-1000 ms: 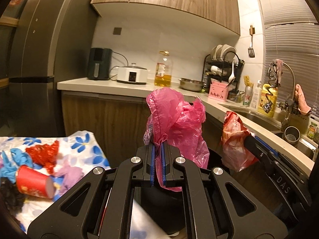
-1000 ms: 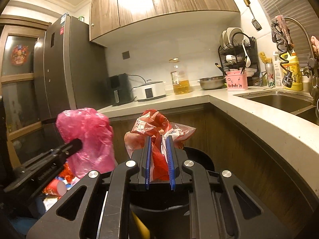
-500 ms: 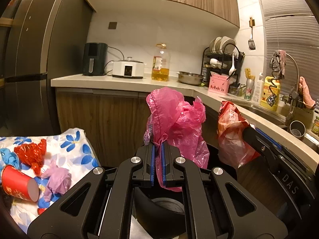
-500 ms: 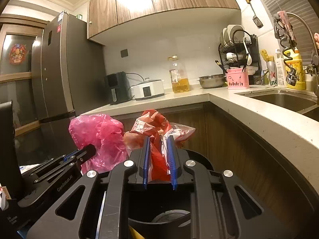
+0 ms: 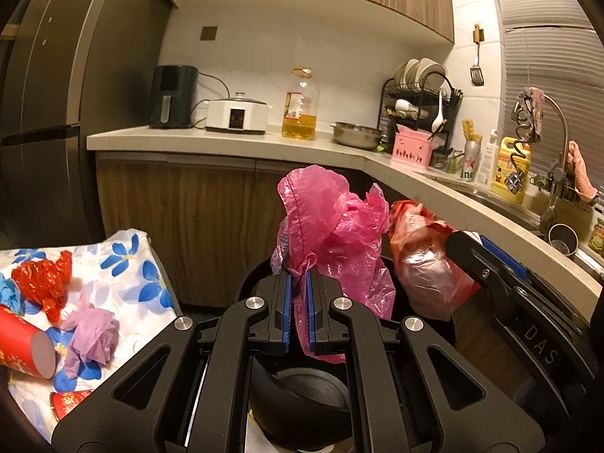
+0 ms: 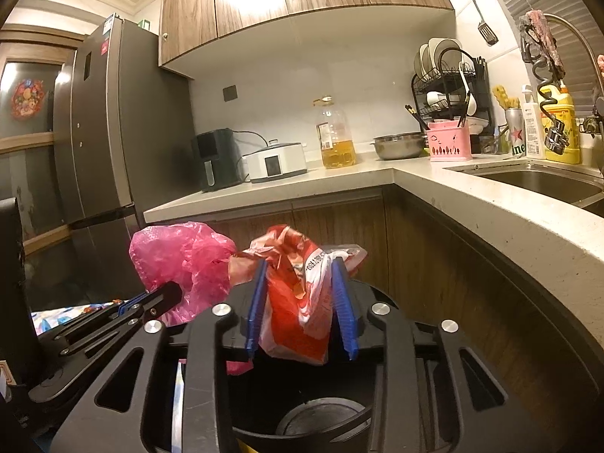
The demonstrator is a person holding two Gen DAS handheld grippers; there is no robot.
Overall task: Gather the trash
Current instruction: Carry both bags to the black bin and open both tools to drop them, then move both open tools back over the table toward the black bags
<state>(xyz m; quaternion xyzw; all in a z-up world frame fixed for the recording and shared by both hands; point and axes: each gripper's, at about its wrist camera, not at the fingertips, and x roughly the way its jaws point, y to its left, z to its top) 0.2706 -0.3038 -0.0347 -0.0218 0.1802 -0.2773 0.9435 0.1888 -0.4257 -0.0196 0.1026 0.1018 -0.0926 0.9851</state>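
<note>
My left gripper (image 5: 297, 302) is shut on a crumpled pink plastic bag (image 5: 332, 222) and holds it above the open black trash bin (image 5: 302, 389). My right gripper (image 6: 301, 305) has its jaws spread apart; a red and white plastic bag (image 6: 298, 302) sits loosely between the blue pads, over the same bin (image 6: 321, 419). The red bag also shows in the left wrist view (image 5: 422, 264), and the pink bag in the right wrist view (image 6: 181, 256). The two bags hang side by side, almost touching.
A flowered cloth (image 5: 124, 264) at the left carries a red foil wad (image 5: 43, 279), a purple tissue (image 5: 92, 339) and red paper cups (image 5: 22, 347). The counter (image 5: 226, 139) with appliances, the sink (image 6: 540, 181) and the fridge (image 6: 102, 132) surround the bin.
Both grippers have moved closer together over the bin. The right gripper's jaws have opened wider around the red bag. The left gripper stays shut on the pink bag.
</note>
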